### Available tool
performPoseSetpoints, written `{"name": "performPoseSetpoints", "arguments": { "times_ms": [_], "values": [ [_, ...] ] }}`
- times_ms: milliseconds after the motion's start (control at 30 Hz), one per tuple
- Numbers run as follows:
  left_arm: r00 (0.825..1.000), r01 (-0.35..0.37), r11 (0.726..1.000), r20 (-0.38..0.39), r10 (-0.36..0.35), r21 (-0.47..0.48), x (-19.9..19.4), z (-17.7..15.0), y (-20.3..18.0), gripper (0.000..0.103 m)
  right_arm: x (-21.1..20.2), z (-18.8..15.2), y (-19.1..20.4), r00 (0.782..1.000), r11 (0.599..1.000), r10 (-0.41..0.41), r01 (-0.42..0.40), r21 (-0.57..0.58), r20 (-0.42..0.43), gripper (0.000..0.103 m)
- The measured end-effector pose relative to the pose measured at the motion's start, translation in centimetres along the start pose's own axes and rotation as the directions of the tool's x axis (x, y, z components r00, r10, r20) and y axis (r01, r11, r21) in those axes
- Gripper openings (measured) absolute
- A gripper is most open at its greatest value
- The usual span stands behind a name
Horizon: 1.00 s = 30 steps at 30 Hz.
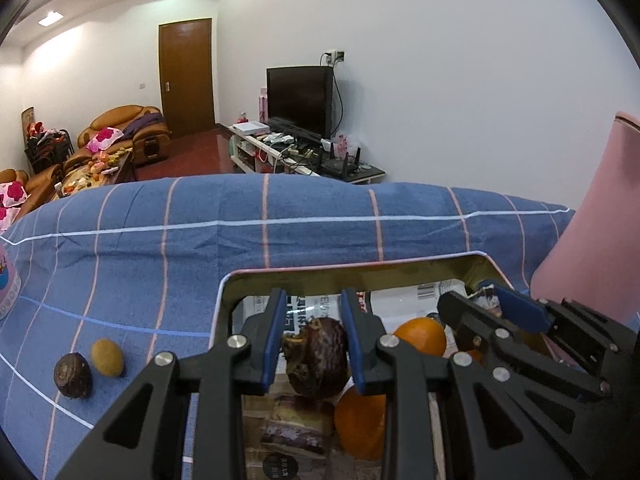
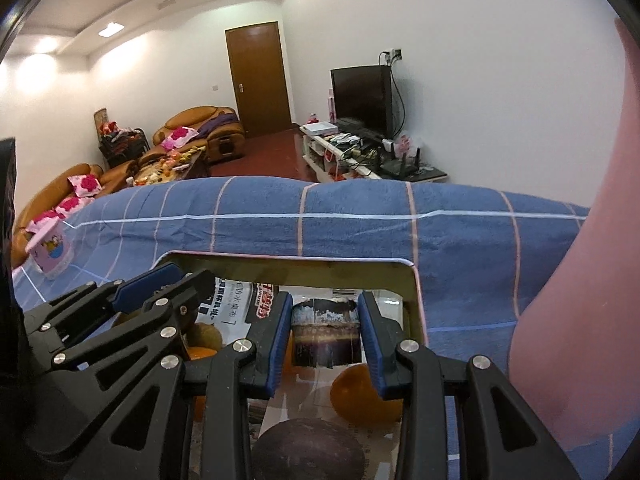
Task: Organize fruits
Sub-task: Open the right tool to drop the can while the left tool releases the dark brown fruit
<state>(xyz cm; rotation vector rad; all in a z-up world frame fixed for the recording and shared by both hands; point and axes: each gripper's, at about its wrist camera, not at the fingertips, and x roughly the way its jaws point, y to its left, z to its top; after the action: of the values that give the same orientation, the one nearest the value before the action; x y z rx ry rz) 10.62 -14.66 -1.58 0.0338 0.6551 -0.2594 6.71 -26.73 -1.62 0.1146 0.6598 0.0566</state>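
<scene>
Our left gripper (image 1: 314, 346) clamps a wrinkled, soft dark fruit (image 1: 318, 360) at twelve o'clock; our right gripper (image 2: 325, 334) clamps a stiff sugarcane piece (image 2: 325, 332) midway.

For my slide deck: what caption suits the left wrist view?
Left gripper holds a dark wrinkled fruit over the tin.

The right gripper (image 2: 325, 330) clamps a dark cane piece (image 2: 325, 334) over a tin (image 2: 414, 300) on a blue checked cloth (image 2: 460, 240). Below lie an orange (image 2: 360, 398) and a dark round fruit (image 2: 308, 450). The left gripper (image 2: 168, 280) reaches in beside it.
</scene>
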Motion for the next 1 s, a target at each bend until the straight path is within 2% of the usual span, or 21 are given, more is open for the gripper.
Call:
{"name": "performPoseSetpoints", "arguments": {
  "times_ms": [167,267,333,433,633,767,800,867,900,967,1000],
  "values": [
    [1.0,-0.013,1.0,0.024,0.013,-0.008,-0.5,-0.3,0.1,0.03,-0.4,-0.1,-0.1,0.998,0.998,0.051,-0.052,0.019,0.021,0.036],
    [0.999,-0.021,1.0,0.033,0.021,0.003,-0.7,-0.4,-0.2,0.03,-1.7,-0.3,-0.4,0.993,0.996,0.071,-0.076,0.049,0.092,0.041],
    [0.999,-0.024,1.0,0.036,0.024,0.013,-0.8,-0.5,-0.4,0.03,-2.6,-0.3,-0.7,0.989,0.996,0.044,-0.054,0.066,0.144,0.052],
    [0.999,-0.027,0.999,0.044,0.025,0.039,-1.0,-0.6,-1.2,0.03,-4.3,-0.1,-1.5,0.973,0.993,-0.038,0.01,0.12,0.229,0.064],
    [0.997,-0.045,0.985,0.072,0.033,0.168,-1.6,-1.1,-4.1,0.03,-5.7,-0.5,-3.3,0.951,0.97,-0.159,0.099,0.224,0.266,0.064],
    [0.997,-0.066,0.984,0.043,0.059,0.165,-1.1,-0.8,-4.0,0.033,-5.8,-0.6,-3.8,0.95,0.961,-0.171,0.103,0.256,0.261,0.064],
    [0.997,-0.07,0.985,0.027,0.066,0.159,-0.8,-0.8,-3.9,0.035,-5.7,-0.6,-3.8,0.951,0.961,-0.17,0.102,0.258,0.259,0.064],
    [0.997,-0.081,0.984,0.021,0.078,0.156,-0.6,-0.7,-3.7,0.061,-5.6,-0.6,-3.6,0.953,0.962,-0.166,0.1,0.253,0.254,0.065],
    [0.996,-0.092,0.983,0.026,0.089,0.158,-0.7,-0.7,-3.7,0.068,-5.6,-0.6,-3.4,0.953,0.963,-0.166,0.102,0.249,0.253,0.065],
    [0.994,-0.107,0.98,0.038,0.101,0.171,-0.9,-0.9,-4.0,0.09,-5.7,-0.6,-3.2,0.952,0.966,-0.168,0.106,0.238,0.256,0.065],
    [0.993,-0.112,0.978,0.048,0.105,0.178,-1.1,-1.0,-4.2,0.094,-5.8,-0.6,-2.9,0.951,0.967,-0.17,0.111,0.229,0.259,0.065]
  ]
}}
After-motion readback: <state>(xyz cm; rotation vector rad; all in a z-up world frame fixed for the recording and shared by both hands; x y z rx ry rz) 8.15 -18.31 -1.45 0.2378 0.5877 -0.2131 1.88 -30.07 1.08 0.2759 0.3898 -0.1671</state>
